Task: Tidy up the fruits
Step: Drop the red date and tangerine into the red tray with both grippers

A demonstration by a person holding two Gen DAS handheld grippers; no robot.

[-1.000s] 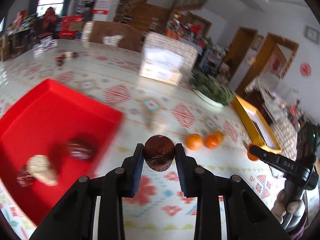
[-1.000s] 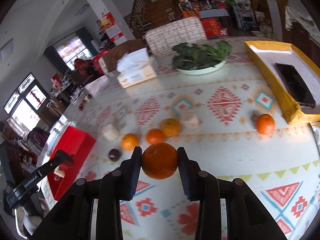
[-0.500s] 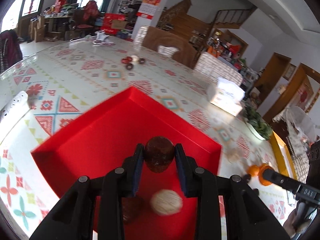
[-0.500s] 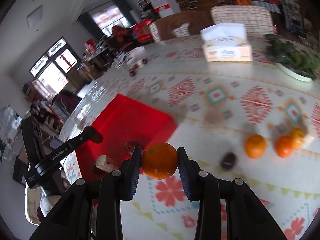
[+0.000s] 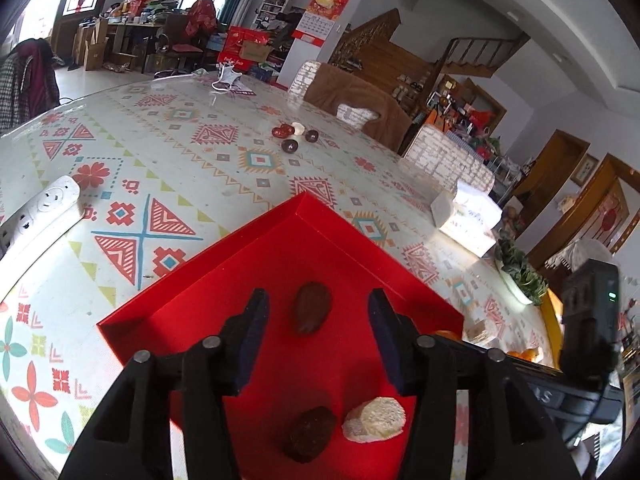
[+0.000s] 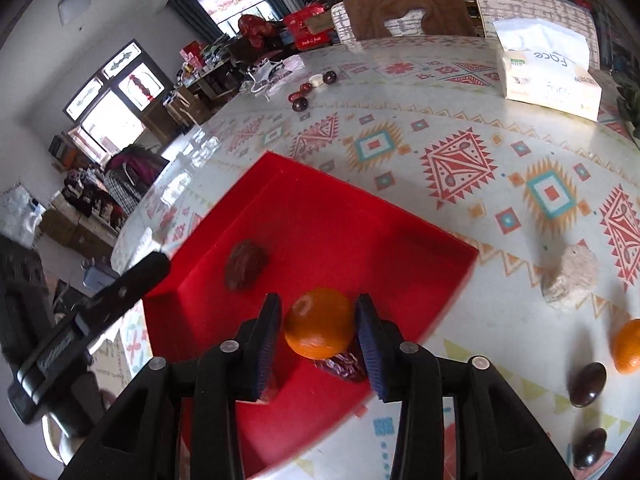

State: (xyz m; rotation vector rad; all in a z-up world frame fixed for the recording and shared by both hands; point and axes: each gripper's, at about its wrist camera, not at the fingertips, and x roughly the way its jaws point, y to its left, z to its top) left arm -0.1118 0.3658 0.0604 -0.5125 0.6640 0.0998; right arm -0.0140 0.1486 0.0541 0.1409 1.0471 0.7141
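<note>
Left gripper [image 5: 316, 340] hangs over the red tray [image 5: 240, 276], jaws spread wide — a dark date [image 5: 313, 312] lies between them. Right gripper [image 6: 318, 336] pinches an orange [image 6: 319, 329] above that tray.

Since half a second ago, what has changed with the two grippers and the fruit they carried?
The left gripper has opened and let go of its dark red date, which now lies in the red tray between the spread fingers. The right gripper has carried its orange over the tray's near edge. It stays shut on the orange. The pale piece and the other date remain in the tray.
</note>
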